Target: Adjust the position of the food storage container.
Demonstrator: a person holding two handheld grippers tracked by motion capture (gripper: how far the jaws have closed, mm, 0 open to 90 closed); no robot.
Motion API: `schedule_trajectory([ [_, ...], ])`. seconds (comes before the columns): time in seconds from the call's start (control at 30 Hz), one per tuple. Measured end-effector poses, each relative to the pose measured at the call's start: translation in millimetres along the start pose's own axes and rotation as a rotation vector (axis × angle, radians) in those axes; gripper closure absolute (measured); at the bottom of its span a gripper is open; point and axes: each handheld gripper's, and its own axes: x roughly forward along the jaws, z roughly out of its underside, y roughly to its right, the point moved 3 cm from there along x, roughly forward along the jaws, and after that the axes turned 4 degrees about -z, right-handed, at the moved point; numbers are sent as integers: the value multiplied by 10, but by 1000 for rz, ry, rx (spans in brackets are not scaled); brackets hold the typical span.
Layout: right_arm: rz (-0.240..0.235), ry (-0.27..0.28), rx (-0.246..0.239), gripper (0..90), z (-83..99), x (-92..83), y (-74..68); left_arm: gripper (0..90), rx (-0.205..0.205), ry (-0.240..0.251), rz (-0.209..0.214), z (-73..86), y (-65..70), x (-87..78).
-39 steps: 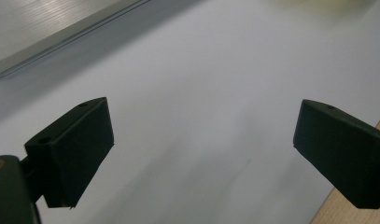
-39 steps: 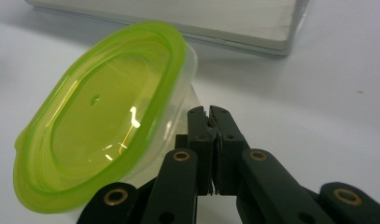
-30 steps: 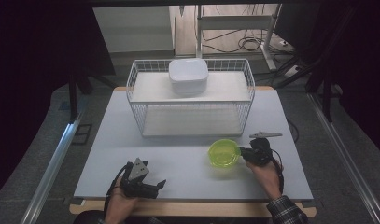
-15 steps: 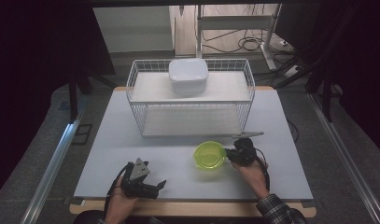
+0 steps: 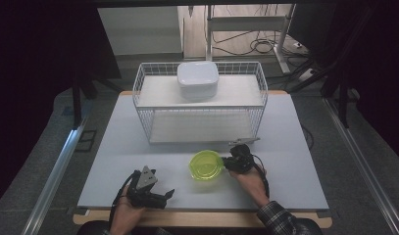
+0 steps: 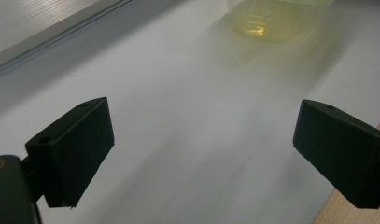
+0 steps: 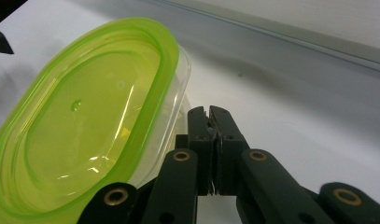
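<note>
your right gripper (image 5: 235, 164) has its jaws pressed together w/ nothing between, tips just beside the green-lidded container (image 5: 206, 165), which sits on the pale grey tabletop (image 5: 118, 147) near the front, just in front of the white wire basket (image 5: 143, 98). your left gripper (image 5: 153, 192) rests by the wood front edge, jaws wide apart, empty. a white lidded tub (image 5: 197, 80) sits on the basket's upper shelf. dark room, cables on the floor behind.

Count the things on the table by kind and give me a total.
Green-lidded container: 1
White lidded container: 1
White wire basket: 1
Total: 3
</note>
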Motion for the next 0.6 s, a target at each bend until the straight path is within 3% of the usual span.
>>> schedule_trajectory([
  [0.3, -33, -19, -32, 870, -54, 186, -145, 48, -3, 2, 1, 0, 5, 0],
  [0.47, 36, -42, -93, 831, -46, 176, -111, 49, -2, 0, 2, 3, 0, -8],
  [0.6, 67, -27, -97, 758, -52, 52, -30, 49, -1, 1, 3, 4, -4, -18],
])
